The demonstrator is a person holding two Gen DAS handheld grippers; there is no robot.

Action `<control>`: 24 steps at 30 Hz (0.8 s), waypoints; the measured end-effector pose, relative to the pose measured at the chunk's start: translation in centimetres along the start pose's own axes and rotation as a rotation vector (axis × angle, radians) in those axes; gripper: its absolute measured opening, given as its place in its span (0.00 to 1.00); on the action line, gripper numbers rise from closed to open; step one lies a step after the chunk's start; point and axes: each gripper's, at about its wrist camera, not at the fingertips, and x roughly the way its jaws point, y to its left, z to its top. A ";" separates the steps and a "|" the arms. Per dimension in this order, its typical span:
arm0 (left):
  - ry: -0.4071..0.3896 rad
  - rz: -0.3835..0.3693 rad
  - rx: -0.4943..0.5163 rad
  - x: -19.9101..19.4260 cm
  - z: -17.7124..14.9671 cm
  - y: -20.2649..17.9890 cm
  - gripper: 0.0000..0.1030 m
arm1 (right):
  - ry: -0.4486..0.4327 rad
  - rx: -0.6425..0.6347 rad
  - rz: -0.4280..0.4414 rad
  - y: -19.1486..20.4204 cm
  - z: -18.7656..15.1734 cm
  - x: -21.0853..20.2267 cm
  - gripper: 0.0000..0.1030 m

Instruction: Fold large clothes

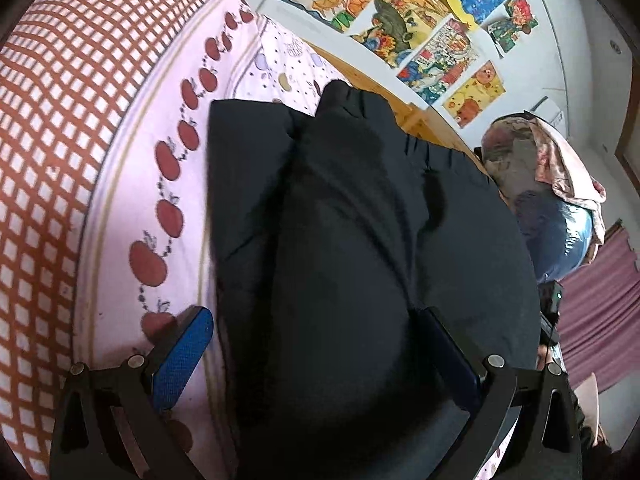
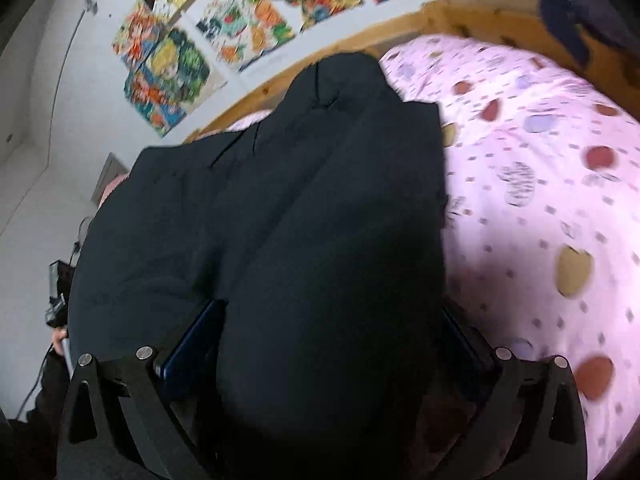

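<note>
Black garment [image 1: 352, 240] on pink bed sheet [image 1: 132, 184]: fills frame centre, lying between spread fingers of left gripper [image 1: 320, 344] and right gripper [image 2: 324, 332].

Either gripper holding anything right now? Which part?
Both straddle the black padded garment. Left gripper and right gripper have wide-set fingers around its near bulk; whether they actually clamp cannot be told.

One black garment [image 1: 352, 240], spread ahead of and between tongs. Two grippers: left gripper [image 1: 320, 344], right gripper [image 2: 324, 340]; two blue-padded fingers [image 1: 182, 354] each. One pink fruit-print bedsheet [image 1: 120, 184] beneath. One red-checked cover [image 1: 48, 120], left of left tongs. One wooden bed frame [image 2: 440, 20] beyond. Paintings [image 1: 404, 12] on wall ahead: about ten, exact count unclear.
</note>
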 end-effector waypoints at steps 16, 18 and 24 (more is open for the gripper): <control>0.066 -0.104 0.008 1.8 -0.2 -1.5 0.95 | 0.063 0.073 -0.010 3.6 -1.1 2.6 0.99; 0.058 -0.097 0.002 1.4 -0.1 -1.7 0.89 | 0.059 0.083 -0.035 4.3 -1.3 2.4 0.96; 0.039 -0.057 -0.003 0.1 0.0 -2.9 0.64 | 0.065 0.087 -0.090 6.5 -1.3 1.2 0.68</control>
